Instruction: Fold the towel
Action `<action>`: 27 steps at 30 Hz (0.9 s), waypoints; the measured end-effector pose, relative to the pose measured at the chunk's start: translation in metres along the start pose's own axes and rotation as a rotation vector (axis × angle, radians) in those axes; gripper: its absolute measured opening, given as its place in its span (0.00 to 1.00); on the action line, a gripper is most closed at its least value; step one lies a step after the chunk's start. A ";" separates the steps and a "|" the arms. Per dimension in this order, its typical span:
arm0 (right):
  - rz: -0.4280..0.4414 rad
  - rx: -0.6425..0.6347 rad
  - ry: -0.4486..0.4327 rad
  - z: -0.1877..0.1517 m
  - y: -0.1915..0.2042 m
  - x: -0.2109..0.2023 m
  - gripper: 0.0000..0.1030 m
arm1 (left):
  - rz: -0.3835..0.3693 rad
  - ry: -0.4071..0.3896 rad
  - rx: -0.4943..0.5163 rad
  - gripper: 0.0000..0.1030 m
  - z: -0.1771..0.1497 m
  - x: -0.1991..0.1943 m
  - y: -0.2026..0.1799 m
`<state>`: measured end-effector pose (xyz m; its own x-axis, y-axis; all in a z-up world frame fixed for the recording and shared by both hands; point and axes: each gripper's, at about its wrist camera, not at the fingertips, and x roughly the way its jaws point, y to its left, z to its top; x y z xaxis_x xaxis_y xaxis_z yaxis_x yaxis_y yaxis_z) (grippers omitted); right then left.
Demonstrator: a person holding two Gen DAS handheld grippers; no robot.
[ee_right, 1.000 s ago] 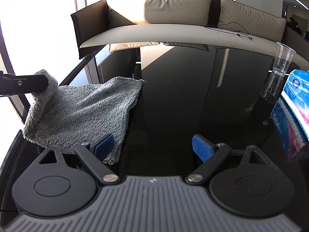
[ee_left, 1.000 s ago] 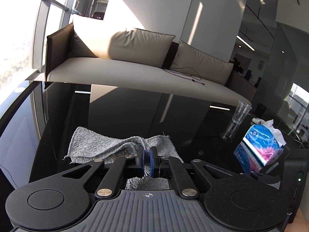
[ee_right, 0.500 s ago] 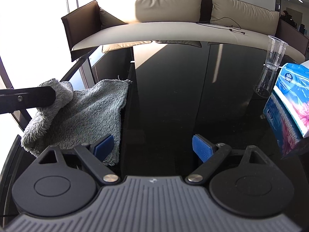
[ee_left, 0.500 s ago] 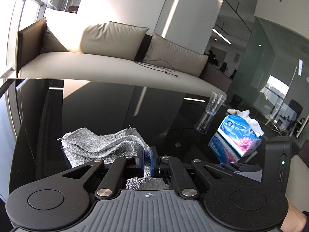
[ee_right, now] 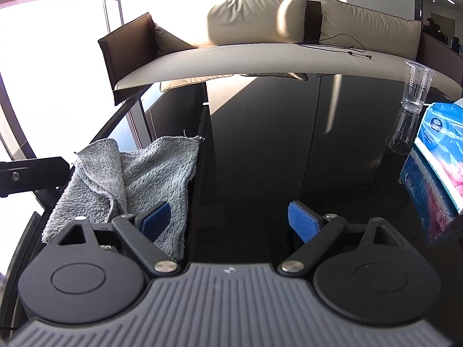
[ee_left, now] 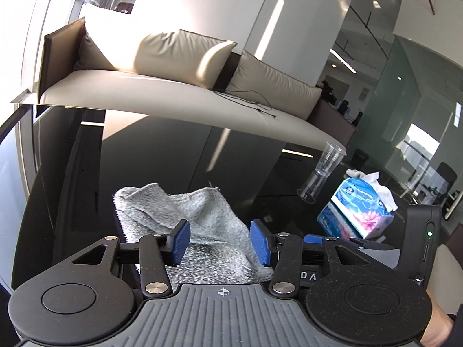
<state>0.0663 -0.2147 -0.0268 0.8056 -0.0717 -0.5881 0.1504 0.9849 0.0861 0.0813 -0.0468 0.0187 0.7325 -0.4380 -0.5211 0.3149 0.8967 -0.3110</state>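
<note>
Now the left gripper (ee_left: 220, 241) has let go: its blue pads (ee_left: 181, 241), clamped on the cloth half a second ago, stand spread with the grey towel (ee_left: 202, 217) lying loose between and beyond them. That towel sits on the glossy black table (ee_right: 260, 144) at its left side, one flap dropped back over the rest in a rumpled, uneven fold rather than a crisp one. Over on the other side, the right gripper (ee_right: 228, 222) hangs wide apart as before, empty, its left pad just over the towel's near edge. So the first fold looks laid down, though bunched; my read is it wants smoothing or a second fold next. Clear plastic cups (ee_right: 413, 98) and the blue tissue pack (ee_left: 356, 211) stay well clear to the right
</note>
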 end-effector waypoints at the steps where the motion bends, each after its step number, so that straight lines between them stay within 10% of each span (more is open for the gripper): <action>1: 0.017 -0.006 -0.014 0.002 0.002 -0.001 0.88 | 0.027 0.000 -0.014 0.48 0.000 -0.003 0.006; 15: 0.216 -0.227 -0.092 0.010 0.048 -0.001 0.88 | 0.204 0.045 -0.061 0.61 0.003 -0.014 0.046; 27: 0.257 -0.281 -0.059 0.003 0.065 0.012 0.59 | 0.206 0.057 -0.078 0.62 0.002 -0.016 0.051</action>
<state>0.0874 -0.1521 -0.0253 0.8297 0.1818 -0.5278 -0.2165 0.9763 -0.0040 0.0870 0.0059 0.0130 0.7407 -0.2507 -0.6233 0.1127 0.9610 -0.2526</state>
